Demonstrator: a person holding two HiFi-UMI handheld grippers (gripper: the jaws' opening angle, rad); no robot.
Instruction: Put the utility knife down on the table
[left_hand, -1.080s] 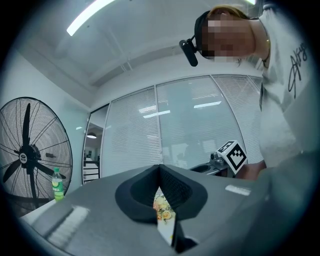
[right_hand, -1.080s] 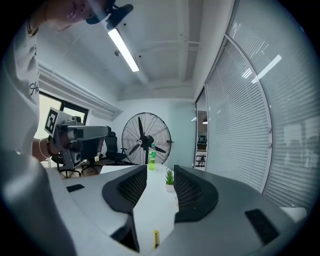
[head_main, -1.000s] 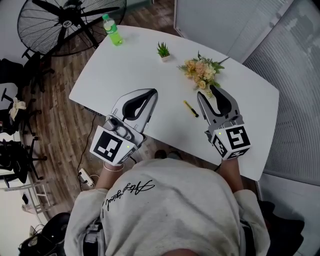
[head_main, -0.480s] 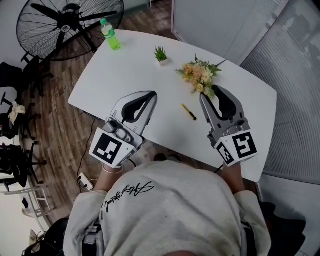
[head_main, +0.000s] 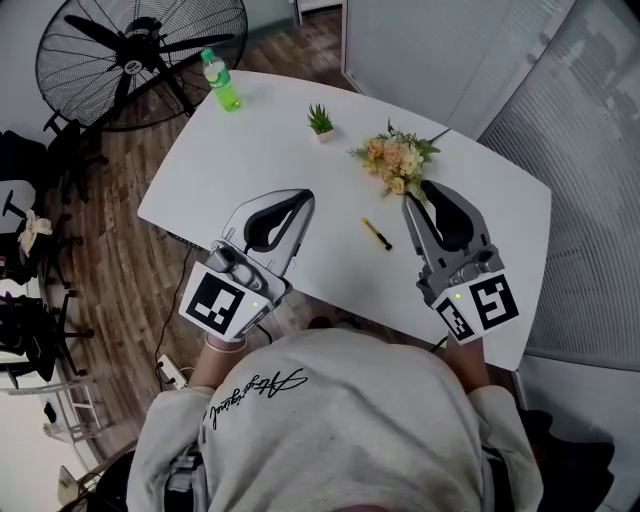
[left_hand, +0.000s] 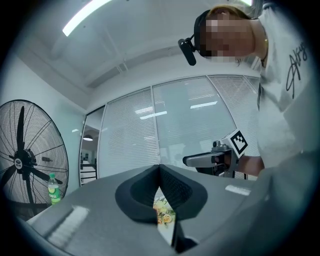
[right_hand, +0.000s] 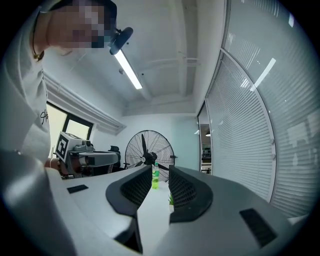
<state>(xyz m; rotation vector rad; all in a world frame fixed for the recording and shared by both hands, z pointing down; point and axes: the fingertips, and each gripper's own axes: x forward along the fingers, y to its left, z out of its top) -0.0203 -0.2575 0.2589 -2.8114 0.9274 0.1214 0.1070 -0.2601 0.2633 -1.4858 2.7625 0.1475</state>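
Slim yellow-and-black utility knife (head_main: 377, 233) lying flat on the white table (head_main: 260, 140), clear of both tools, apparently already released: right gripper (head_main: 420, 193) part-open, closing on nothing; left gripper (head_main: 302, 196) pinched together, empty.

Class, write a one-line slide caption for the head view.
Yellow utility knife lies on the white table between the shut left gripper and the right gripper, empty jaws closing.

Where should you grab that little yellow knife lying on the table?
Probably the middle of the utility knife, coming straight down with the jaws across its narrow width. It lies flat and slanted on the table, long and thin, with bare tabletop on both sides. Which end has the blade is too small to tell.
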